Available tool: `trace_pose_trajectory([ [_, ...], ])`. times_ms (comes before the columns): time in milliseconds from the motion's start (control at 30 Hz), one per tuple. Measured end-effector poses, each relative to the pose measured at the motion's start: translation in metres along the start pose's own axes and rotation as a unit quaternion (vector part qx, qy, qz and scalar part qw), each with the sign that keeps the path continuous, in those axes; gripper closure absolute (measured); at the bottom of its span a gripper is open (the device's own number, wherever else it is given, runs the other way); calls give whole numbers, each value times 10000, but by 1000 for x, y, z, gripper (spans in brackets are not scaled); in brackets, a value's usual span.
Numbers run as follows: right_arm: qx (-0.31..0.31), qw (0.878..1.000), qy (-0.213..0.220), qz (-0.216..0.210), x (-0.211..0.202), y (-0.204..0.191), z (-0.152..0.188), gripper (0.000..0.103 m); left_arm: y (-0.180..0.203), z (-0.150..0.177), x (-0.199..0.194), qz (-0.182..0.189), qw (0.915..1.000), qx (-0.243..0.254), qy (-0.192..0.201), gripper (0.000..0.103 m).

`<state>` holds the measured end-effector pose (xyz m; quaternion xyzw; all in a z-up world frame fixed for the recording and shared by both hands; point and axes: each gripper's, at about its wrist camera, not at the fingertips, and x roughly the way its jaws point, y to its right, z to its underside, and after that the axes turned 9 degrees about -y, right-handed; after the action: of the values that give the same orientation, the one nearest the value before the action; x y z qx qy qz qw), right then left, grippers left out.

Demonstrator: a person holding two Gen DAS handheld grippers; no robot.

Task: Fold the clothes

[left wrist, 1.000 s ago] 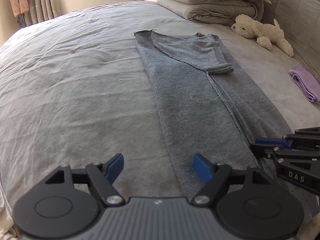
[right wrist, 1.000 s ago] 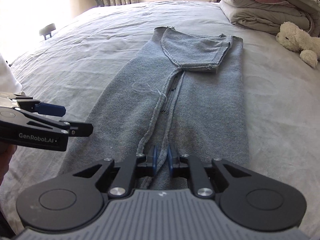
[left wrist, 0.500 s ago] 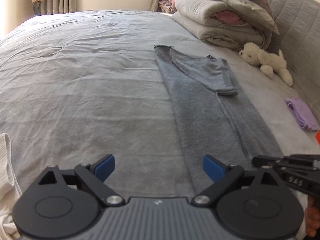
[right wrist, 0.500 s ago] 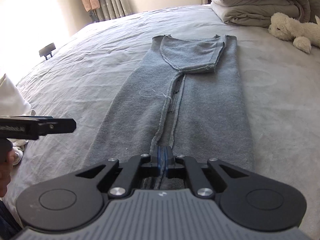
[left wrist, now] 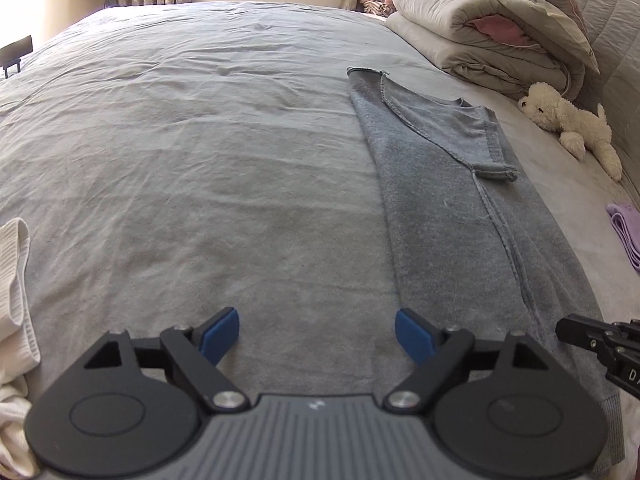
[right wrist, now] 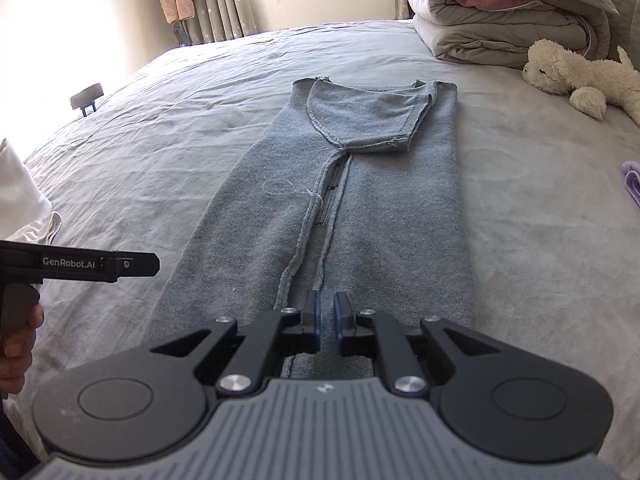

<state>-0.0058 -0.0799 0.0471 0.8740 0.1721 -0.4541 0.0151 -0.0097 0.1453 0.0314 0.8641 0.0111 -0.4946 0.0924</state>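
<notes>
Now the left gripper (left wrist: 318, 330) is hanging over bare bedsheet (left wrist: 180, 152), jaws wide and just widening further with nothing between them, seemingly lining up on the sweater's (right wrist: 360, 208) near left edge at its two o'clock. Meanwhile the right gripper (right wrist: 325, 320) is hovering at the hem, jaws just parting to a slit, no cloth visibly pinched, probably for a lengthwise fold. Beyond, a duvet (right wrist: 512, 12) and plush toy (right wrist: 580, 76) are sitting at one o'clock, curtains (right wrist: 208, 0) at eleven.

Garment's near hem out of sight

Right gripper (right wrist: 326, 322) body hides the grey garment's (right wrist: 360, 216) near hem; purple cloth (right wrist: 632, 182) cropped at frame edge.
</notes>
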Motion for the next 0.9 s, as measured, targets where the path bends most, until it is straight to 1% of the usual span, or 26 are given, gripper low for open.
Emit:
trace_pose_trajectory([
  [100,-126,9998,-29,125,5,-5,-2,87,2,-1,0,62,10000,0,2,17],
  [133,-157,9997,-23,161,6,-7,-4,78,3,-2,1,68,10000,13,0,17],
  [167,-199,9996,4,208,6,-8,-5,60,4,-2,1,74,10000,25,-2,17],
  [200,-243,9994,34,250,6,-9,-6,53,5,-3,2,80,10000,38,-4,17],
  [233,-293,9992,65,271,6,-10,-6,51,7,-3,2,87,9999,51,-6,17],
  [433,-631,9973,144,350,7,-16,-7,51,12,-3,7,4,10000,88,-23,17],
  [500,-631,9974,152,305,10,-15,-6,51,13,-3,7,-29,9999,109,-4,17],
  [533,-625,9975,148,290,11,-14,-5,52,14,-3,7,-40,9999,113,7,17],
  [567,-623,9975,143,294,13,-14,-5,57,14,-3,7,-41,9999,120,19,17],
  [633,-606,9977,110,273,16,-12,-3,62,15,-2,6,-45,9999,136,38,17],
  [700,-607,9979,74,232,19,-11,-2,64,17,-2,7,-62,9998,161,38,17],
  [733,-634,9977,64,228,20,-12,-2,72,18,-2,8,-77,9998,174,35,17],
  [767,-654,9976,47,242,22,-13,-2,83,19,-2,9,-93,9998,183,31,17],
  [800,-667,9974,28,278,23,-13,-2,89,19,-2,9,-98,9998,188,33,17],
  [833,-691,9971,15,321,25,-14,-2,93,20,-2,9,-89,9998,192,39,17],
  [900,-687,9971,26,312,25,-13,-1,95,21,-3,10,-69,9998,190,36,17],
])
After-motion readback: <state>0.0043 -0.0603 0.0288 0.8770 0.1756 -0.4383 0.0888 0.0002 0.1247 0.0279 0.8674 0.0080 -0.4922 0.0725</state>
